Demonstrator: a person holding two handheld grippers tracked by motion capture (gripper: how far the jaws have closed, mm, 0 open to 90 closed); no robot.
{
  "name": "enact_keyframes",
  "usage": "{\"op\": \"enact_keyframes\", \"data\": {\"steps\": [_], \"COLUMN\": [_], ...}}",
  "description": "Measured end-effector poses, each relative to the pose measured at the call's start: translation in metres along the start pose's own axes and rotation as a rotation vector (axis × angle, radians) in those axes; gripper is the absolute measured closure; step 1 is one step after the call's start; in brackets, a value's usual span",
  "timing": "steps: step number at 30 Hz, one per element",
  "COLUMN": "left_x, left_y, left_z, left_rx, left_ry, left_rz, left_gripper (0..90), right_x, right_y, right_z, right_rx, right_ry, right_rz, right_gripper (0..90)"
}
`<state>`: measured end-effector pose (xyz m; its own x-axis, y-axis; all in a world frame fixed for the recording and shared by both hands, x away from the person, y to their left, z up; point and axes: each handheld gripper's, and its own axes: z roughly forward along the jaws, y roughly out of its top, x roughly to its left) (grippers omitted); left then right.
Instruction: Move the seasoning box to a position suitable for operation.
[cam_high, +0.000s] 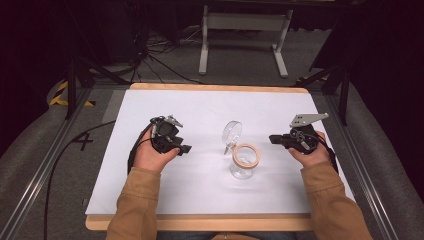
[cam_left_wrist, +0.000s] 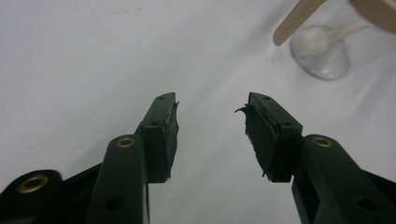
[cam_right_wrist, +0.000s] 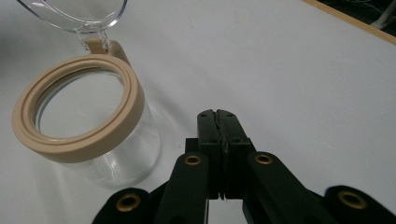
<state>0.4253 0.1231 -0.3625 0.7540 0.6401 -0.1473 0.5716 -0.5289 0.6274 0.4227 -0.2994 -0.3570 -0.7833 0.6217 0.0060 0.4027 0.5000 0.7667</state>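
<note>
A small see-through jar with a tan ring around its mouth (cam_high: 245, 161) stands upright on the white worktop (cam_high: 200, 185), near the middle and a little toward the near edge. Its clear round lid (cam_high: 232, 131) is flipped open and hangs off the far side of the ring on a tan hinge. The jar looks empty.

The left gripper (cam_high: 186, 148) rests on the left part of the worktop, well apart from the jar. Its jaws are spread wide with nothing between them. In the left gripper view the two black pads (cam_left_wrist: 164, 135) look a bit torn at the edges, and the jar's clear base (cam_left_wrist: 322, 53) shows up in the top right corner.

The right gripper (cam_high: 274, 139) sits on the right part of the worktop, near the jar but not touching it. Its jaws are pressed together and hold nothing. In the right gripper view the jar (cam_right_wrist: 88, 126) stands just to the left of the closed tips (cam_right_wrist: 219, 114).

I think the jar is light and hard. It is smooth and shiny, so it could slip, and being so light it could tip or slide with a small push. The tan ring looks less slippery than the clear wall, so that is a good place to grab. The lid looks thin, and its small hinge might snap if pulled hard. Push the lid gently while the other gripper holds the jar steady.
</note>
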Motion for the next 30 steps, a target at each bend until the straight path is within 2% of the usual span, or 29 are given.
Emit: {"op": "enact_keyframes", "data": {"steps": [7,14,17,22,30], "left_x": [-0.002,-0.012,-0.02,-0.03,-0.038], "left_y": [0.004,0.008,0.012,0.016,0.019], "left_z": [0.0,-0.008,-0.016,-0.023,-0.026], "left_rx": [0.007,-0.001,-0.007,-0.023,-0.028], "left_ry": [-0.014,-0.041,-0.06,-0.083,-0.103], "left_rz": [0.016,0.031,0.05,0.078,0.079], "left_gripper": [56.8,56.9,55.8,55.4,55.2], "right_x": [-0.006,-0.002,0.003,0.009,0.016], "right_y": [-0.004,-0.003,-0.001,0.0,-0.002], "right_z": [-0.005,-0.004,0.001,0.006,0.02], "right_rx": [-0.003,0.007,0.019,0.042,0.093], "right_ry": [0.004,0.022,0.044,0.067,0.104], "right_rz": [0.013,0.007,-0.016,-0.03,-0.043], "right_gripper": [89.8,89.8,89.9,89.8,89.9]}}
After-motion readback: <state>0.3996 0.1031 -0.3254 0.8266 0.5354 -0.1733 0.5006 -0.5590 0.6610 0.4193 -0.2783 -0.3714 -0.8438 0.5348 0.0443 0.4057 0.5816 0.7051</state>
